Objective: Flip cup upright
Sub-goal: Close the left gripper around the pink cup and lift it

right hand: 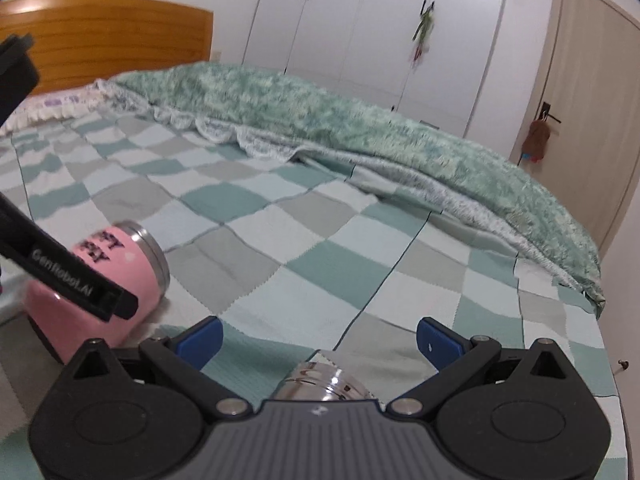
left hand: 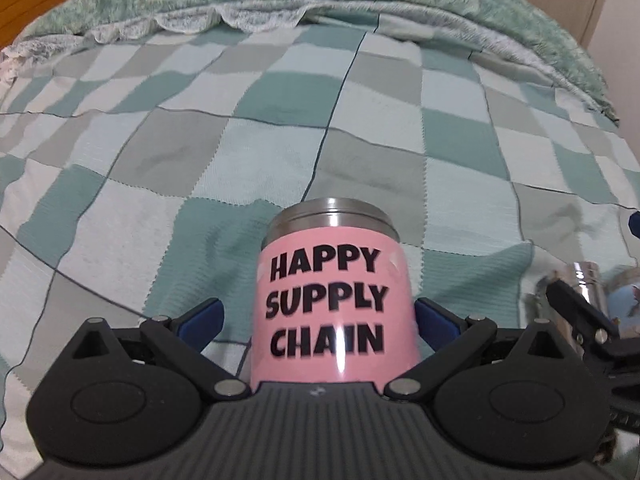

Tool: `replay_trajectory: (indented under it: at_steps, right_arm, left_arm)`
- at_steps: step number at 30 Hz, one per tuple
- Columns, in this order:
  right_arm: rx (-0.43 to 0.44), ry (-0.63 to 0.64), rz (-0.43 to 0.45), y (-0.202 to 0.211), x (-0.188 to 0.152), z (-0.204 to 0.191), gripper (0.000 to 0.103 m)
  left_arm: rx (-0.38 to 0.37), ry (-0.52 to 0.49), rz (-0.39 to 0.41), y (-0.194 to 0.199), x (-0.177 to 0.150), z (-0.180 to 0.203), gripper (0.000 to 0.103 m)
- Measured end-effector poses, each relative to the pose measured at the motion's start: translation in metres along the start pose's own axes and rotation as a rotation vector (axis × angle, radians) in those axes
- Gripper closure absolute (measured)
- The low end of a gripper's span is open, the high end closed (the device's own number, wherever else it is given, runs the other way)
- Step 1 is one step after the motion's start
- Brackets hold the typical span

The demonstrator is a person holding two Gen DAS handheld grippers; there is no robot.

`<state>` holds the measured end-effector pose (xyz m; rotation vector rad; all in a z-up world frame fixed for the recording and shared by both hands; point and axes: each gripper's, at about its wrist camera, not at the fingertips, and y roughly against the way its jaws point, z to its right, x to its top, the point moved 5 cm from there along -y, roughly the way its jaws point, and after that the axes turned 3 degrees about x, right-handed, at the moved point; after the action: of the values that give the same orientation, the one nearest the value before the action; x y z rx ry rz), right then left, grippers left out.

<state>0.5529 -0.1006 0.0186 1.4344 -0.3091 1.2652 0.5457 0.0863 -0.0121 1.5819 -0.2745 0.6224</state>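
A pink steel cup [left hand: 334, 304] printed "HAPPY SUPPLY CHAIN" sits between the blue pads of my left gripper [left hand: 318, 318]. Its steel end points away from me over the bed. The jaws stand wide and I cannot tell if the pads press it. In the right wrist view the pink cup [right hand: 116, 276] lies tilted at the left, partly behind the left gripper's black finger [right hand: 76, 280]. My right gripper [right hand: 320, 342] is open over a shiny steel cup [right hand: 324, 382], which lies low between its jaws. This steel cup also shows in the left wrist view [left hand: 588, 280].
The checked teal, grey and white bedspread [left hand: 280, 128] covers the bed. A rumpled green blanket [right hand: 360, 128] lies along the far side. A wooden headboard [right hand: 104, 40], white wardrobe doors [right hand: 380, 32] and a door [right hand: 592, 120] stand beyond. The bed's right edge [right hand: 616, 360] is close.
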Motion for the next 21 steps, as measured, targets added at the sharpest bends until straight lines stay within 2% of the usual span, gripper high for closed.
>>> replay_trajectory:
  at_steps: [1, 3, 4, 5, 9, 13, 21]
  right_arm:
    - [0.000, 0.011, -0.009, -0.004, -0.001, -0.001, 0.000]
    - [0.001, 0.020, -0.017, -0.008, -0.004, -0.002, 0.000]
    - [0.005, 0.022, -0.019, -0.009, -0.004, -0.002, 0.000]
    - [0.008, 0.021, -0.020, -0.009, -0.005, -0.003, 0.000]
    - [0.010, 0.018, -0.016, -0.008, -0.005, -0.004, 0.000]
    - [0.016, 0.015, -0.012, -0.004, -0.006, -0.004, 0.000]
    - [0.018, 0.015, -0.007, 0.027, -0.010, -0.006, 0.000]
  left_arm:
    - [0.002, -0.004, -0.008, -0.004, 0.000, 0.000, 0.001]
    - [0.003, -0.015, -0.039, -0.011, 0.000, 0.003, 0.009]
    - [-0.003, -0.021, -0.056, -0.014, 0.000, 0.005, 0.016]
    - [-0.009, -0.028, -0.075, -0.017, 0.000, 0.007, 0.018]
    - [0.022, -0.048, -0.069, -0.021, -0.001, 0.014, 0.018]
    - [0.016, -0.054, -0.046, -0.018, -0.004, 0.015, 0.018]
    - [0.033, -0.077, -0.024, 0.007, -0.012, 0.013, 0.018]
